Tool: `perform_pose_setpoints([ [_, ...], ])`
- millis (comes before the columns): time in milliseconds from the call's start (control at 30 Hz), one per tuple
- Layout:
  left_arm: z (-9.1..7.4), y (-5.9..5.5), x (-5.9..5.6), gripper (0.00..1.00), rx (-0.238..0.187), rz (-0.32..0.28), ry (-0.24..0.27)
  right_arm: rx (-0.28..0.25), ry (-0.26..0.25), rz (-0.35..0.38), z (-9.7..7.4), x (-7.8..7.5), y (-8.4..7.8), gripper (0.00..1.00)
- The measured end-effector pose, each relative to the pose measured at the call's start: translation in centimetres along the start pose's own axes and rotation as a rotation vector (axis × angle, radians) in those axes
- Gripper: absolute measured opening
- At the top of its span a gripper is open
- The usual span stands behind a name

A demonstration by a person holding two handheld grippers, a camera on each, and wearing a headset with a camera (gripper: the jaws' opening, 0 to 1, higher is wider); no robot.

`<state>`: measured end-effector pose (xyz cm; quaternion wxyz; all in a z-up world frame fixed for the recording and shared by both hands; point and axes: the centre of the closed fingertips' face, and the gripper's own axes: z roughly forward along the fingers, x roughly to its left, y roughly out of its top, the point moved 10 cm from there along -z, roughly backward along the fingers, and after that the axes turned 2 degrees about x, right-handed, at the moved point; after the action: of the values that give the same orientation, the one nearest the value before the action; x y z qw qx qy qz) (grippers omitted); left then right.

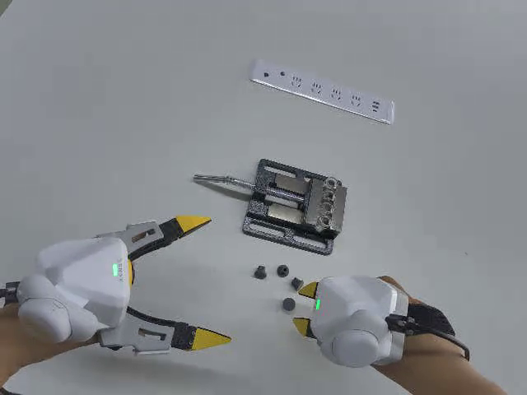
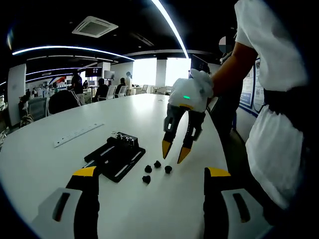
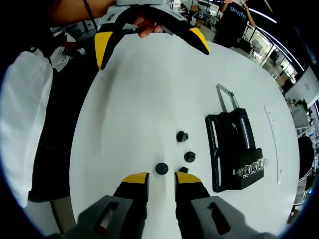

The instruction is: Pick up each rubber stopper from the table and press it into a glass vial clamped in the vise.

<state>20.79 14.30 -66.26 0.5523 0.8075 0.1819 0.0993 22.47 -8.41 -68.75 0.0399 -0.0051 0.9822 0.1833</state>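
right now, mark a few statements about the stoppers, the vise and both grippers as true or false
1. Four stoppers lie loose on the table. True.
2. The left gripper holds a stopper. False: it is open and empty.
3. Glass vials sit in the vise. True.
4. The power strip lies between the vise and the stoppers. False: it lies beyond the vise, away from them.
5. The right gripper is close to the stoppers. True.

Head view overhead, left gripper view low, right gripper view steep; vise [image 1: 295, 206] and stoppers [image 1: 282, 270] common to all
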Motion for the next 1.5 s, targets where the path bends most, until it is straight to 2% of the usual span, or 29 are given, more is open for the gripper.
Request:
perform_pose_setpoints([
  [967,0.4,-0.7,0.0,0.86,0.011,0.004,-0.002,0.073,0.053,-0.073,1.8,-0.5,0.7,0.13],
  [1500,0.1,-0.7,0.2,0.86,0.007,-0.002,0.006,0.103,0.061,-0.119,2.3,-0.6,1.2,0.13],
])
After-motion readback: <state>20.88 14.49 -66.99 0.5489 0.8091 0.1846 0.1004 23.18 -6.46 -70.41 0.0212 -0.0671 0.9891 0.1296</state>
